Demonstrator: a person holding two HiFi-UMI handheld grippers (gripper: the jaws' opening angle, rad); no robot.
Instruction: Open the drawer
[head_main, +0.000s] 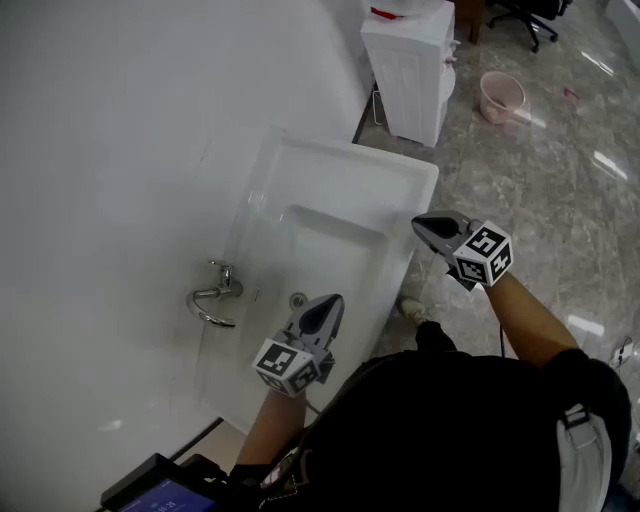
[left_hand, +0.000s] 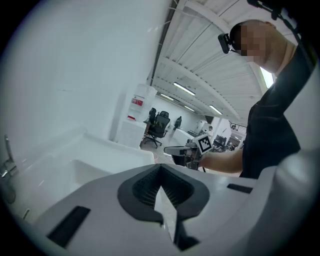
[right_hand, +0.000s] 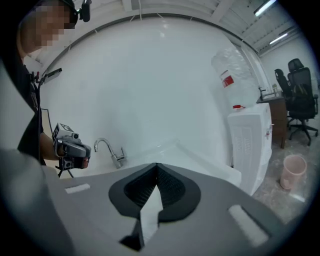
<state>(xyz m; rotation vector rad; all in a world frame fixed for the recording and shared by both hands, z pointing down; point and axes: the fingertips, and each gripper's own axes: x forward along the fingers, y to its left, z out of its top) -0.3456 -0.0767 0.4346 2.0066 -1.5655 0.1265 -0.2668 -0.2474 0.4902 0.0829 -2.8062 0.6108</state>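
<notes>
By the sink (head_main: 335, 185), I've got left tongs (head_main: 333, 301) & right tongs (head_main: 420, 223) both pressed together, empty. No drawer in view; prob. rigid, slides stiffly, so I'd hook its front handle.

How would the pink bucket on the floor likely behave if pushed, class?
The pink bucket looks like thin plastic, so it is probably light. It stands on a glossy stone floor, so it would likely slide easily. Whether it holds water is unclear.

The office chair (head_main: 522, 14) (top edge) is cut off, and the half-seen screen (head_main: 150, 494) is perhaps a tablet.
</notes>
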